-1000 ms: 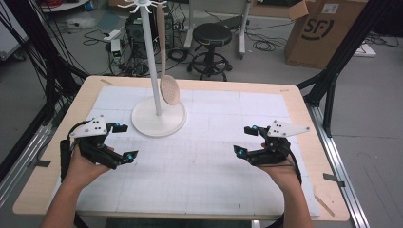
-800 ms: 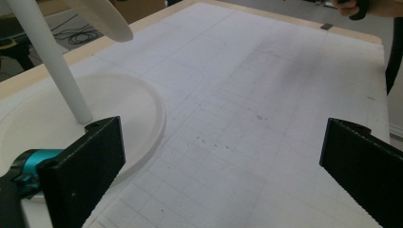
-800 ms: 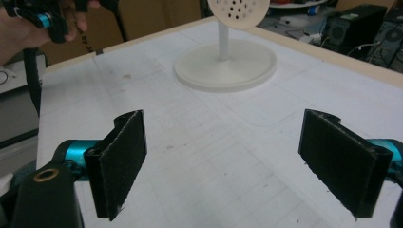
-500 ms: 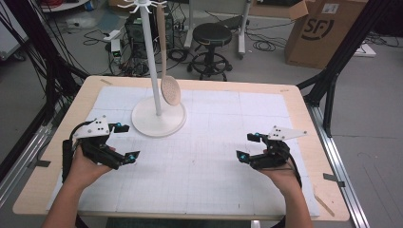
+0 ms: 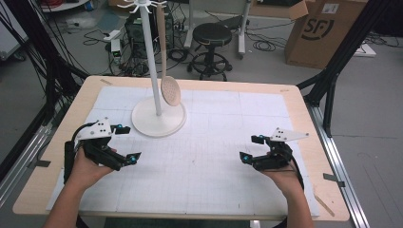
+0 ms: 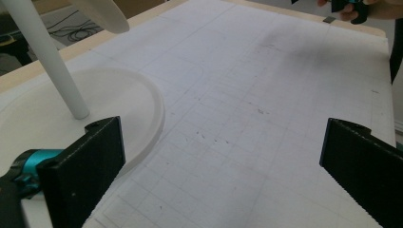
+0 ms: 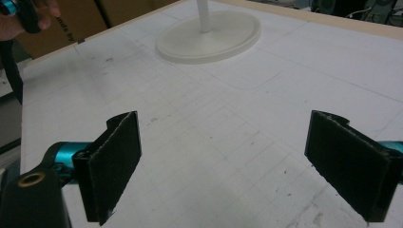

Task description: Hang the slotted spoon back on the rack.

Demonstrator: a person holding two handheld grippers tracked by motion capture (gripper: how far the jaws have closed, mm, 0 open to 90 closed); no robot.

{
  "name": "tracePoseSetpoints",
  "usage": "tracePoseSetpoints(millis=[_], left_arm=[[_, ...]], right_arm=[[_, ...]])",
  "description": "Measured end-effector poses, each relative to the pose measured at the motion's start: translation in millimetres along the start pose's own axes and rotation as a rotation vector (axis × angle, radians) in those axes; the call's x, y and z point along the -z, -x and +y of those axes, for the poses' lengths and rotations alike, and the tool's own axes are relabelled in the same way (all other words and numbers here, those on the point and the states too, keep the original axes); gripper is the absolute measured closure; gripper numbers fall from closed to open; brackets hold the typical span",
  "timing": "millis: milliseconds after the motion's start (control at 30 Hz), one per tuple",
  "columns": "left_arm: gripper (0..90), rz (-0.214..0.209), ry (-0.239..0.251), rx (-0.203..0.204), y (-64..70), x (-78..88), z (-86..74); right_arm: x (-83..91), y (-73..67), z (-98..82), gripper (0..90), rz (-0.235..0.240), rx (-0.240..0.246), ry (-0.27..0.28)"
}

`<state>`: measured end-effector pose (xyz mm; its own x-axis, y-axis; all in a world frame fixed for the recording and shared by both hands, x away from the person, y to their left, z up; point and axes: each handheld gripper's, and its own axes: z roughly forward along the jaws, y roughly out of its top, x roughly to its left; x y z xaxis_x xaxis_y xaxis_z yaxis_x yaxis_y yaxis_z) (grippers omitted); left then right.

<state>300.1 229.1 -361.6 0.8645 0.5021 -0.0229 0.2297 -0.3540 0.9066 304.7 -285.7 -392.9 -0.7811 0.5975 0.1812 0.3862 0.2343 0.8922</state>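
A tall white stand (image 5: pixel 158 114) with a slim round pole and a broad, flat disc base stands at the far left of the pale wooden table (image 5: pixel 294 102), on a white gridded mat (image 5: pixel 214 142) whose surface is scuffed with grey smudges. From a hook at the top of the stand hangs a light wooden spoon (image 5: pixel 169 89), its oval, perforated bowl hanging just above the base.

The left gripper (image 5: pixel 124 143), black with teal tips and a grey three-cornered plate on top, sits in the person's left hand just beside the disc base; its ribbed black jaws stand wide apart over bare mat, gripping nothing. The right gripper (image 5: pixel 250 148) hovers well apart from the stand near the right edge of the mat, jaws likewise spread with nothing between them.

Against a second ago, the right gripper has sunk closer to the mat and its jaws have just been opening. The left gripper has kept its place, and the stand and spoon have not moved.
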Motion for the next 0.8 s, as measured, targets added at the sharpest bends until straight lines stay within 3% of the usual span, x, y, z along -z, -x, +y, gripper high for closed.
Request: tracePoseSetpoints(millis=[800], left_arm=[[1.7,0.02,-0.056,0.027,-6.2,-6.0,-10.3]], right_arm=[[-5.1,5.2,-3.8,10.9,-0.013,-0.022,-0.024]])
